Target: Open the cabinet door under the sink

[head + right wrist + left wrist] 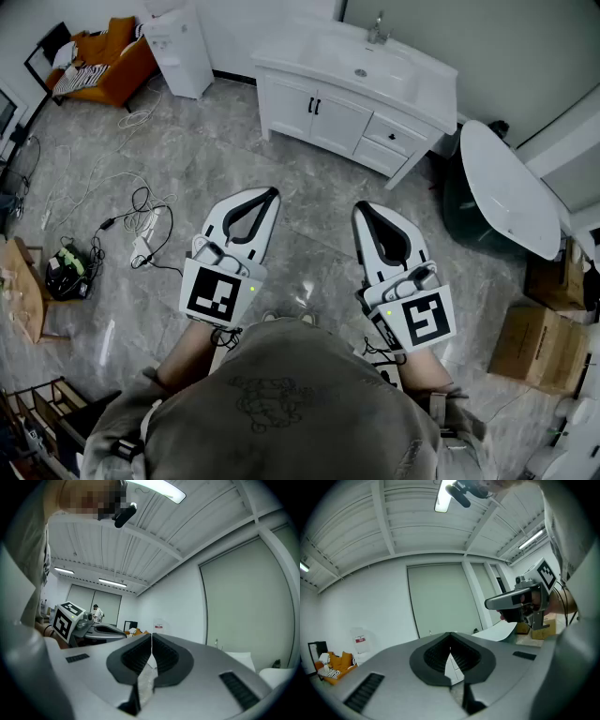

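Observation:
A white sink cabinet point(347, 103) stands by the far wall, with a basin and tap on top. Its two doors point(317, 111) with dark handles are closed, and two drawers sit to their right. My left gripper point(273, 192) is held level well short of the cabinet, jaws shut with nothing between them. My right gripper point(362, 207) is beside it, also shut and holding nothing. In the left gripper view the closed jaw tips point(450, 633) meet, with the right gripper point(515, 603) at the right. In the right gripper view the tips point(152, 634) touch, with the left gripper point(82, 625) at the left.
A white bathtub point(511, 187) stands right of the cabinet. Cardboard boxes point(534, 347) lie at the right. Cables and a power strip point(141, 239) trail over the grey floor at the left. An orange armchair point(103, 61) and a white water dispenser point(178, 47) stand at the back left.

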`<state>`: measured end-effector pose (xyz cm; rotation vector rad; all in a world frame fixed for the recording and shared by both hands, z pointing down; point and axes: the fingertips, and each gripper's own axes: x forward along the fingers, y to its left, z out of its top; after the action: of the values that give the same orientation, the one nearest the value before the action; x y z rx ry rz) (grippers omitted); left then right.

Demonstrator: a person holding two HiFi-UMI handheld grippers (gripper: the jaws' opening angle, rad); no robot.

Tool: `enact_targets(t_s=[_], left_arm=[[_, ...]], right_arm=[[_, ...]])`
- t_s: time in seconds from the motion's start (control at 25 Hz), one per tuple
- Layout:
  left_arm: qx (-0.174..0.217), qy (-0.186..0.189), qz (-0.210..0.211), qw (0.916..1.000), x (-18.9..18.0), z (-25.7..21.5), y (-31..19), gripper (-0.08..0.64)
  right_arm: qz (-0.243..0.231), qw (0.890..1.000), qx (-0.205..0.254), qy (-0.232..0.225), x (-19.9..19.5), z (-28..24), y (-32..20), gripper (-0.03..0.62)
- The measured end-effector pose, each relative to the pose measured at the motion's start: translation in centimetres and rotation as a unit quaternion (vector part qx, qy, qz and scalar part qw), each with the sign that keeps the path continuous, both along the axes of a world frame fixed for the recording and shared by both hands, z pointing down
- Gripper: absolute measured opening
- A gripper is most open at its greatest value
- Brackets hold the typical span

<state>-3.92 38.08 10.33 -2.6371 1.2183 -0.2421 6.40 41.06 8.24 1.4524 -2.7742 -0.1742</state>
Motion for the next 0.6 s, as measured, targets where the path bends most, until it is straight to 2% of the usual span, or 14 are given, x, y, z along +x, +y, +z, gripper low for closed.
enact_targets(t_s=[0.2, 0.36, 0.6], left_arm=[[-0.002, 0.0, -0.002, 1.0, 1.0, 0.1, -0.1, 0.015], [0.006, -0.02, 0.004, 0.9998, 2.1, 0.5, -0.4, 0.015], [0.001, -0.002, 0.002, 1.0, 3.8, 0.4, 0.2, 0.017]], right_arm=[[-0.003, 1.0, -0.003, -0.01, 1.0, 0.1, -0.1, 0.029], [-0.001, 1.0, -0.006, -0.015, 2.1, 0.6, -0.4, 0.029], [-0.003, 1.0, -0.009, -0.025, 4.0, 1.2, -0.3, 0.029]])
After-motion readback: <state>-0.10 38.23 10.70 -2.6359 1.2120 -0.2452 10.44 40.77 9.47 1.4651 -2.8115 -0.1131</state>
